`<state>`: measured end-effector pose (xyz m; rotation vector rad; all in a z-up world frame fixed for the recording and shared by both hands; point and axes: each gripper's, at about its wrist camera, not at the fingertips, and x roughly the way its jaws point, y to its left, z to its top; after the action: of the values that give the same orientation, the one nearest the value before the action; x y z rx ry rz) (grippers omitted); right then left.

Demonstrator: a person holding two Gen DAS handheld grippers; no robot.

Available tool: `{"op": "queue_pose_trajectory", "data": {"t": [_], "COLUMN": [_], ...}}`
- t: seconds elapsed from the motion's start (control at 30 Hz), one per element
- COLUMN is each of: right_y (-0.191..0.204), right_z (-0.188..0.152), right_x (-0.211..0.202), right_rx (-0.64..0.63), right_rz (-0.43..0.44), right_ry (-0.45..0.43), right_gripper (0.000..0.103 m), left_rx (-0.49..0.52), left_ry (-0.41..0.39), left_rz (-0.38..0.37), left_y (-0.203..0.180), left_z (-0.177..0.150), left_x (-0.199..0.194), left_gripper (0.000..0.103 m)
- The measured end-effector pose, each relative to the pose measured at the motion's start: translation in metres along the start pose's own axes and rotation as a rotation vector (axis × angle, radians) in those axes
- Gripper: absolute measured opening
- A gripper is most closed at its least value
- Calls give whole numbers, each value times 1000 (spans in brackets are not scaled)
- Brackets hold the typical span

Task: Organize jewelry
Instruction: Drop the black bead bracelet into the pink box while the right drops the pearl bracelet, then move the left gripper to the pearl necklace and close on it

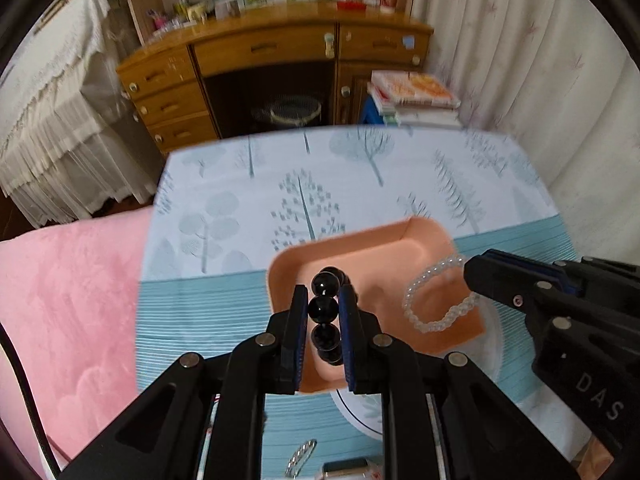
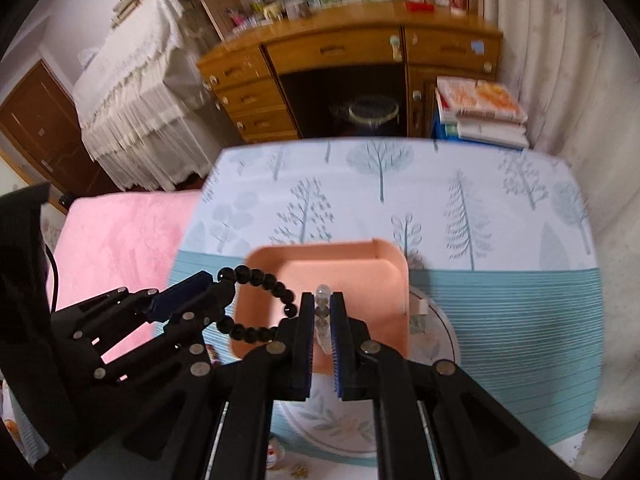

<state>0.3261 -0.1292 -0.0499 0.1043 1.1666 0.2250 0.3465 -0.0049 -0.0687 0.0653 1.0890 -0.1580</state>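
My left gripper [image 1: 323, 292] is shut on a black bead bracelet [image 1: 324, 310] and holds it above the near part of a peach tray [image 1: 416, 236]. In the right wrist view the black bracelet [image 2: 260, 280] hangs as a loop from the left gripper [image 2: 212, 280] over the tray's left side. My right gripper [image 2: 322, 300] is shut on a clear bead bracelet [image 2: 323, 312] above the tray [image 2: 360, 264]. In the left wrist view the clear bracelet [image 1: 436, 296] hangs as a loop from the right gripper [image 1: 474, 280] over the tray's right side.
The tray sits on a tree-print tablecloth [image 1: 320, 184], partly over a round plate [image 2: 436, 332]. A chain [image 1: 300, 456] and a watch [image 1: 348, 468] lie near the front edge. A pink blanket [image 1: 68, 312] lies left. A wooden dresser [image 1: 272, 64] and stacked books [image 1: 416, 96] stand behind.
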Motion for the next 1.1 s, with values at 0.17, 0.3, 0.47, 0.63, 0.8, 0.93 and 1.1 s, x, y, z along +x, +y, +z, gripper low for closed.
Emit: {"op": "queue_pose_trajectory", "data": {"t": [0.17, 0.3, 0.47, 0.63, 0.8, 0.93, 1.1], "right_y": [-15, -28, -39, -39, -32, -24, -13], "right_z": [-6, -11, -19, -32, -52, -76, -118], "right_x": [38, 48, 37, 15, -14, -36, -61], "right_rx": [12, 48, 72, 81, 65, 36, 9], "right_rz": [-19, -23, -18, -13, -7, -22, -4], "right_ry": [73, 95, 62, 4, -85, -101, -100], "right_gripper": [8, 10, 10, 10, 10, 10, 27], "left_rx": [12, 28, 50, 115, 146, 99, 48], "left_ry": [-6, -50, -67, -183, -186, -130, -209], "left_rz": [27, 110, 57, 36, -20, -28, 18], "left_y": [-10, -16, -13, -21, -21, -12, -1], "left_z": [-5, -5, -8, -25, -45, -65, -100], "left_x": [33, 35, 25, -11, -45, -63, -98], "left_gripper": [29, 78, 85, 85, 85, 85, 85]}}
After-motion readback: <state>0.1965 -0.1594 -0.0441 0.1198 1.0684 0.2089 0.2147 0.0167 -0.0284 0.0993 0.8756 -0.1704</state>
